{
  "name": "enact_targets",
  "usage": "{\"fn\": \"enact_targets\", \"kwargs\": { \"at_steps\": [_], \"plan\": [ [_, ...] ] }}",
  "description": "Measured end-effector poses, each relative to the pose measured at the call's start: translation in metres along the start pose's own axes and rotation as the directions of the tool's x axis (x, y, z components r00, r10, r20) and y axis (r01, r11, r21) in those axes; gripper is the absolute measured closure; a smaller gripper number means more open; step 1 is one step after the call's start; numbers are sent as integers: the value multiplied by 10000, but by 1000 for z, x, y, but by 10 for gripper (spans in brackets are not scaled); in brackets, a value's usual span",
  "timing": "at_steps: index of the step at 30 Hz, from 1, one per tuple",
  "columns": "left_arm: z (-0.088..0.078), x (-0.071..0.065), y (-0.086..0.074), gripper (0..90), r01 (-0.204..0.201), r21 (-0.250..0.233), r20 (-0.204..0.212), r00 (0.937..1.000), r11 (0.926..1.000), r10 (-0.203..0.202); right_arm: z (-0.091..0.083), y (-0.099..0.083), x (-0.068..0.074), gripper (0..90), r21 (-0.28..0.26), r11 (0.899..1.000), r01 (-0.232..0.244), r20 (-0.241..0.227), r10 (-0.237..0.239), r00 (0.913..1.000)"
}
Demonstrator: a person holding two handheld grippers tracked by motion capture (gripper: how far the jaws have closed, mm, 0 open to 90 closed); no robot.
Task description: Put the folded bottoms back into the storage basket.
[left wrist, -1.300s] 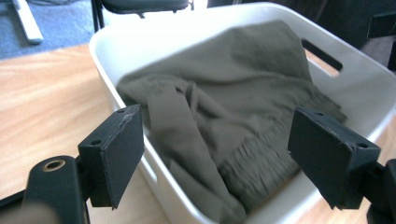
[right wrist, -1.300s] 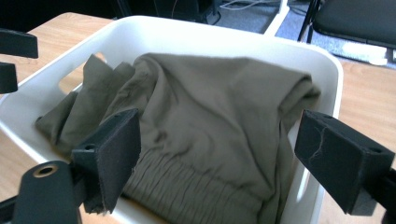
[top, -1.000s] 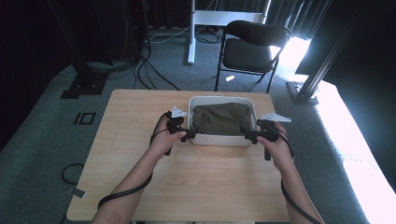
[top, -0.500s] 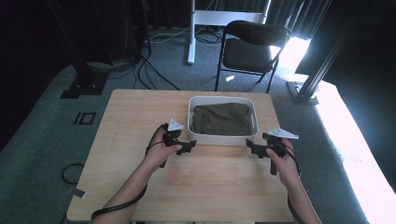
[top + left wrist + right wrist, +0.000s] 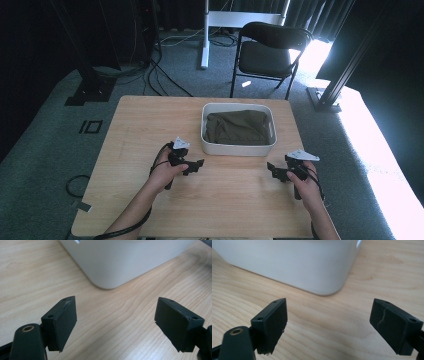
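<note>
A white tub (image 5: 238,148) sits on the wooden tabletop (image 5: 150,125), toward its far middle, with a dark olive cloth (image 5: 238,127) folded inside it and filling most of the bottom.

The left gripper (image 5: 197,164) is just off the tub's near left corner, near it but not touching. In the left gripper view that rounded white corner (image 5: 107,277) rises ahead of the 2 black fingers (image 5: 62,322), which stand wide apart with only bare wood between them.

The right gripper (image 5: 271,170) is off the tub's near right corner, a little farther from the wall than the left one is. In the right gripper view its fingers (image 5: 272,322) also stand wide with nothing between them, and the tub's corner (image 5: 329,282) curves down to the wood in front (one pad shows a thin pale crack line).

Both grippers point inward toward each other in the high view, each held in a hand whose forearm comes in from the near edge. A black folding chair (image 5: 270,52) stands on the grey carpet beyond the tabletop.
</note>
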State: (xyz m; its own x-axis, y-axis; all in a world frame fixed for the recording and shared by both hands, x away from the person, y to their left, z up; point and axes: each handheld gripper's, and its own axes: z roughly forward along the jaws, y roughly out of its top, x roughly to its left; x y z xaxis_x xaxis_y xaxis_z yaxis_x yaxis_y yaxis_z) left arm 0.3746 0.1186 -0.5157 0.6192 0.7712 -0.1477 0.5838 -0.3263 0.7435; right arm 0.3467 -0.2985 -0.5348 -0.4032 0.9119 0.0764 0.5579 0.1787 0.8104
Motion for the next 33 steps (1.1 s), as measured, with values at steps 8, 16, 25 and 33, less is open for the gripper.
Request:
{"fn": "enact_targets", "kwargs": {
  "at_steps": [8,16,25,33],
  "plan": [
    [-2,12,-22,196,147,373,-538,9985,9992,-127,-1,-14,-1,144,334,9994,-88,222,81,9997],
    [-9,18,-40,196,299,476,-1028,9944,9984,-248,-5,-27,0,144,527,9982,-270,474,245,9986],
    [-19,25,-55,196,609,656,-1900,9806,9960,-474,-11,-37,-4,144,644,9967,-503,816,449,9956],
    [-26,24,-62,194,728,872,-3039,9517,9935,-431,-17,-46,-11,144,735,9944,-760,1171,671,9909]
  ]
}}
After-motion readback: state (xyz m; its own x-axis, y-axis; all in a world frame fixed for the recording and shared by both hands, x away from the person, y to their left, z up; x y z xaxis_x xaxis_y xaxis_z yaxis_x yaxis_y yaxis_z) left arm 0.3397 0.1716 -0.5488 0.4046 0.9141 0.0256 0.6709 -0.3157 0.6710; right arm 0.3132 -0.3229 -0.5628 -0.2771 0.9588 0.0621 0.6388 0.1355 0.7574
